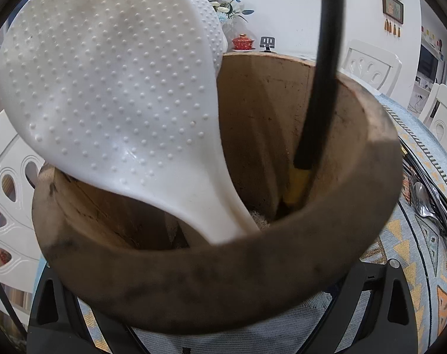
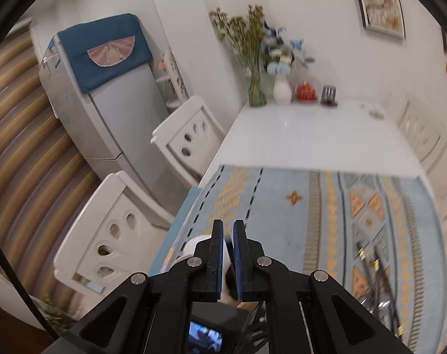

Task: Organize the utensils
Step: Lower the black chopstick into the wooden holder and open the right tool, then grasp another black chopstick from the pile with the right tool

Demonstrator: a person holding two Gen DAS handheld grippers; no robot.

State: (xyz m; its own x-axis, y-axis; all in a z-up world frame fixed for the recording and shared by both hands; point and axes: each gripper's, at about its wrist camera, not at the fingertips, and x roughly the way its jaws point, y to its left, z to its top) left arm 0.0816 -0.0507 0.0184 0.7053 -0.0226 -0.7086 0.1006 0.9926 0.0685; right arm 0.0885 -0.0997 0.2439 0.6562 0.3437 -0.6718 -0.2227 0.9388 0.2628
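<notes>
**Wooden utensil holder held close, right claw empty and closed**

Your left claw [image 1: 223, 318] grips the near wall of a round wooden utensil holder [image 1: 371, 159], which fills the left wrist view; its fingers press the holder from both sides. Inside stand two white dimpled rice paddles [image 1: 105, 88], leaning to the left, and a black-handled utensil [image 1: 323, 73] with a yellow tip, leaning against the right wall. To the far right, a metal spoon [image 1: 424, 200] lies among other cutlery on the patterned cloth [image 1: 406, 236]. Your right claw [image 2: 228, 227] is closed with nothing between its blue pads [image 2: 238, 253], above the near left edge of the table [image 2: 312, 135]. Loose cutlery [image 2: 373, 271] lies blurred at the right.
</notes>
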